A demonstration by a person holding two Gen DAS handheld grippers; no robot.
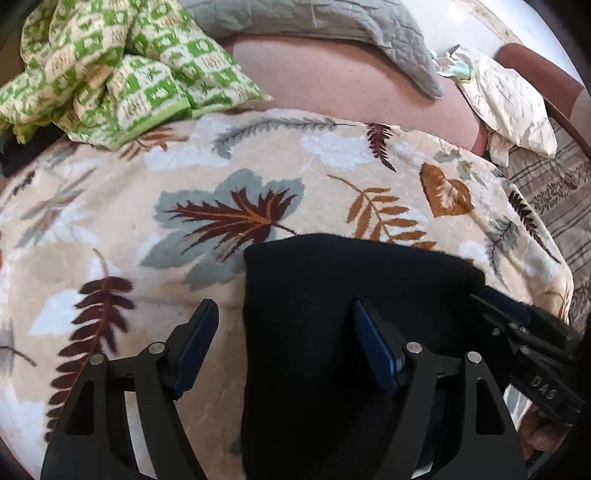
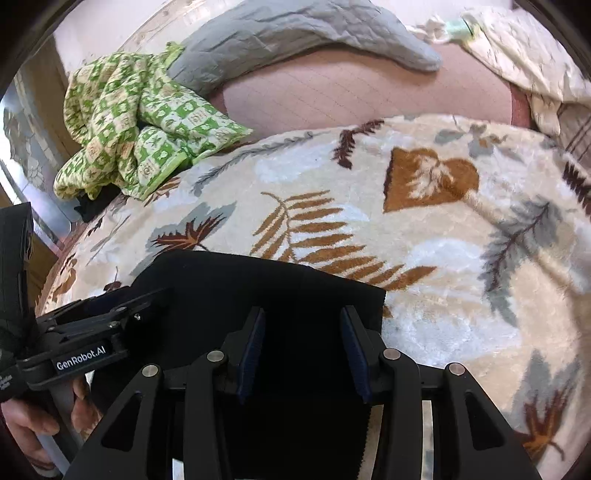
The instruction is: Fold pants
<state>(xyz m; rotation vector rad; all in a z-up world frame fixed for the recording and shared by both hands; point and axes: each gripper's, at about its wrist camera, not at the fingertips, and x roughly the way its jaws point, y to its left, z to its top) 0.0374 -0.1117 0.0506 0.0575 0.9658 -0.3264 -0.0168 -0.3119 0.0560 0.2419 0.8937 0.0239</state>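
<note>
The black pants [image 1: 332, 288] lie folded flat on the leaf-patterned blanket [image 1: 221, 184], a dark rectangle close in front of both cameras. My left gripper [image 1: 284, 317] is open above the pants' left edge: its left finger is over the blanket, its right finger over the black cloth. My right gripper [image 2: 303, 325] is open over the pants [image 2: 258, 280] near their right edge, and holds nothing. The right gripper also shows at the right of the left wrist view [image 1: 524, 332], and the left gripper at the left of the right wrist view [image 2: 110, 314].
A green checked quilt [image 1: 110, 70] is bunched at the back left. A grey quilted pillow [image 1: 332, 26] and a cream printed cloth [image 1: 506, 99] lie at the back on a pink sheet [image 1: 332, 85]. A striped cover [image 1: 557, 192] lies at the right.
</note>
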